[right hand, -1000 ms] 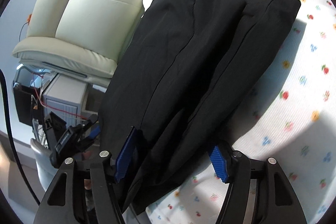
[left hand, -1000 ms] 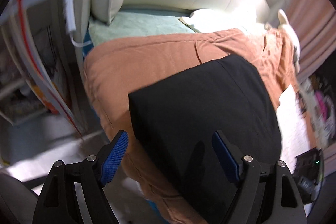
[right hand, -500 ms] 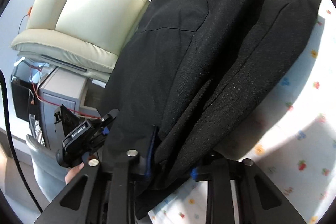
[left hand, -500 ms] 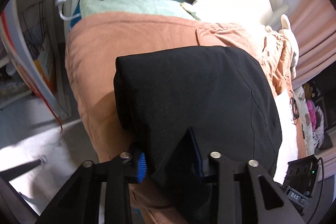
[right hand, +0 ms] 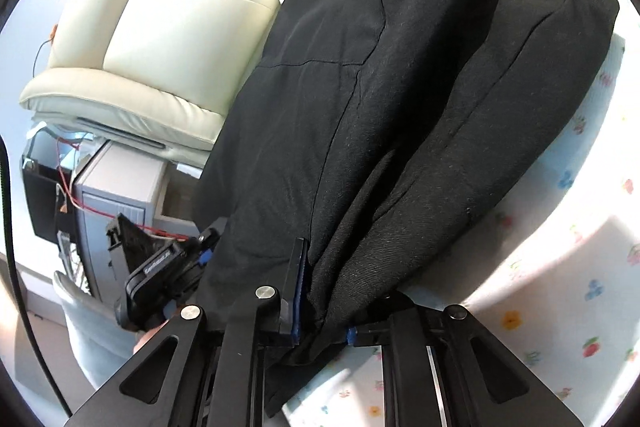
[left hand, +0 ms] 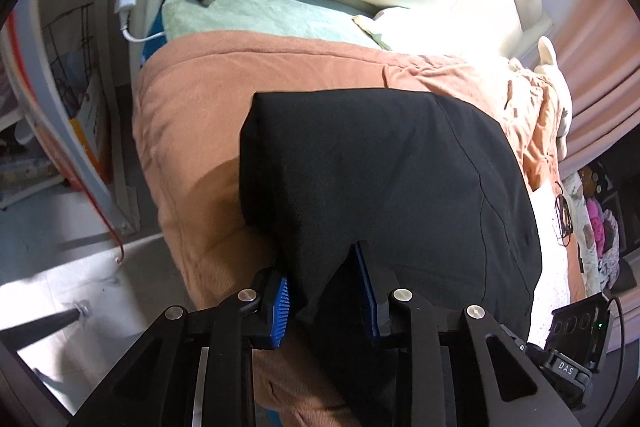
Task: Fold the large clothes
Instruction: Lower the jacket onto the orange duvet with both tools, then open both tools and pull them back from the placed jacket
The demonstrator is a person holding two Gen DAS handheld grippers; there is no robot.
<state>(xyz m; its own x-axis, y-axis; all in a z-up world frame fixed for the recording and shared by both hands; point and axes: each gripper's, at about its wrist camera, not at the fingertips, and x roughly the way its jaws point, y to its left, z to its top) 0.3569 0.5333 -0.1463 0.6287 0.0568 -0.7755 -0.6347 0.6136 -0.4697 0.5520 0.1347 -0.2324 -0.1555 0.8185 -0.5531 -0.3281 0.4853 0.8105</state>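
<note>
Both pairs of jaws, spread wide a second ago, are closing on the folded black garment (left hand: pixel 384 163): the left gripper (left hand: pixel 326 293) pinches a bunched edge between its blue pads, the cloth fanning ahead over an orange blanket (left hand: pixel 192 115). The right gripper (right hand: pixel 322 311) nips gathered folds, the garment (right hand: pixel 360 99) stretching ahead beside a floral sheet (right hand: pixel 560 267) to its right.

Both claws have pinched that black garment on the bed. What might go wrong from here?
1. The left gripper and right gripper are closing on bunched edges of the black garment; a layer may slip out on lifting.
2. The garment lies on the orange blanket, which could get dragged along.
3. Its folded layers look uneven, so the fold may end crooked.
</note>
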